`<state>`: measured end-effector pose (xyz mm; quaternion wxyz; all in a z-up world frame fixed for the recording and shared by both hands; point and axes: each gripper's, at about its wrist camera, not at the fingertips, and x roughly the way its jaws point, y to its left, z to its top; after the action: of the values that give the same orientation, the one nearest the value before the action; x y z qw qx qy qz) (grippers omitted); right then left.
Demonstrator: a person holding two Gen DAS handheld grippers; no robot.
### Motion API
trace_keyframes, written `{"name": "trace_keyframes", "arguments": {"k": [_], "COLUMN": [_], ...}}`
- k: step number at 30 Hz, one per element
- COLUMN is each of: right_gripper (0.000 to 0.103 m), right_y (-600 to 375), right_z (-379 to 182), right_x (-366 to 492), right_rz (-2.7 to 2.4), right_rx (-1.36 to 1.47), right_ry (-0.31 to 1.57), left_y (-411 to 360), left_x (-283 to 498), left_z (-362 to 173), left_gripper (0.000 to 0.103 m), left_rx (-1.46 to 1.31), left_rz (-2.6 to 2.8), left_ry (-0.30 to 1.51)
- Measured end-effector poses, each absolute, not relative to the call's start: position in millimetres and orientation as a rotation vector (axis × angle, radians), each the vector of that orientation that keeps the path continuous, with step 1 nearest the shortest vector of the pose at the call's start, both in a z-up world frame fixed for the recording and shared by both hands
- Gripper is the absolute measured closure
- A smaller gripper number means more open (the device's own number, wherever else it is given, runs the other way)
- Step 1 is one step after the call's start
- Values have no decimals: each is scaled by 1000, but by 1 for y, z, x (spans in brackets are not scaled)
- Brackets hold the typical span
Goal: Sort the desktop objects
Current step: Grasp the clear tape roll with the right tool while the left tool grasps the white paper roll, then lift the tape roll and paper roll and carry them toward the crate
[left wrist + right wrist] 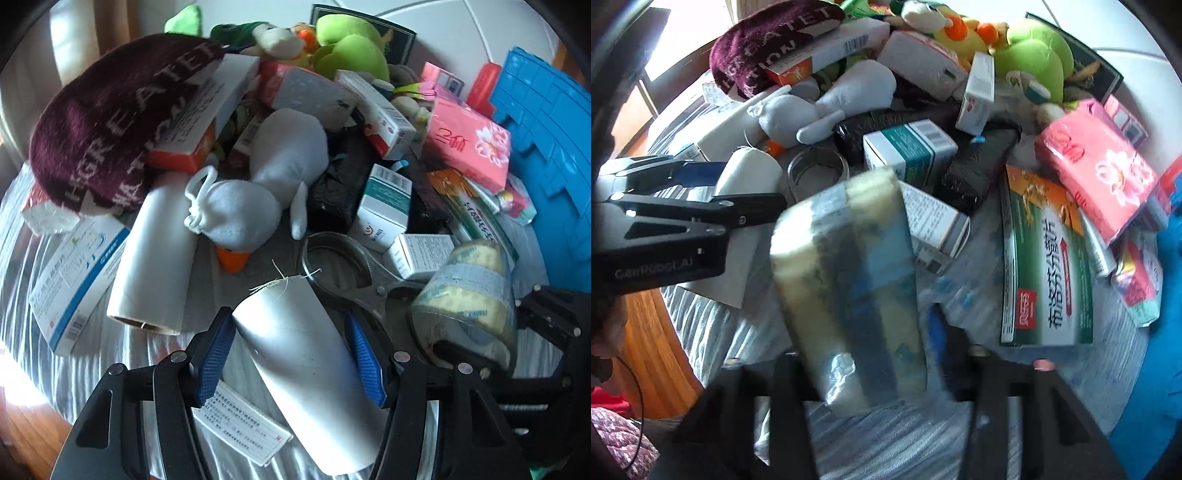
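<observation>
On the grey striped cloth (33,258), clutter piled thick. Left gripper (291,354) spread around a white roll (306,373), blue pads (216,354) just beside its sides; contact unclear. Roll lies tilted, partly over a printed box (243,424). Second white roll (155,254) lies to its left, beside a white plush duck (258,192). Scissors (343,266) behind the near roll. Right gripper (875,343) pinches a wrapped sponge pack (849,288), lifted above the cloth; view blurred. Green box (1047,266) flat at right, pink tissue pack (1097,166) behind it. Maroon hat (110,114) tops the back-left heap. Blue tray (546,155) at far right.
</observation>
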<state>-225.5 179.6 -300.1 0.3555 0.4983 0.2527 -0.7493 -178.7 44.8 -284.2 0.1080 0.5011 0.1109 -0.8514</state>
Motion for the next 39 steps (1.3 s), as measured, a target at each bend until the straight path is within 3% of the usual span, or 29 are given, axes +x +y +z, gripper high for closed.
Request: {"name": "trace_keyframes", "arguments": {"k": [2, 5, 18, 39], "right_gripper": [82, 91, 92, 92], "right_y": [189, 207, 233, 272], "right_z": [-297, -285, -205, -8], "right_x": [-231, -236, -212, -157], "right_rz": [-1959, -1984, -2174, -2645], "right_rx": [1319, 1338, 1232, 904], "right_ry": [602, 508, 391, 105], "left_y": [51, 57, 66, 85], "left_x": [-179, -177, -164, -164], "left_z": [-282, -273, -212, -28], "left_gripper": [46, 50, 56, 57], "left_rx": [1475, 1454, 1326, 932], "left_rz": [-2529, -2556, -2738, -3210], "left_ry": [264, 186, 63, -193]}}
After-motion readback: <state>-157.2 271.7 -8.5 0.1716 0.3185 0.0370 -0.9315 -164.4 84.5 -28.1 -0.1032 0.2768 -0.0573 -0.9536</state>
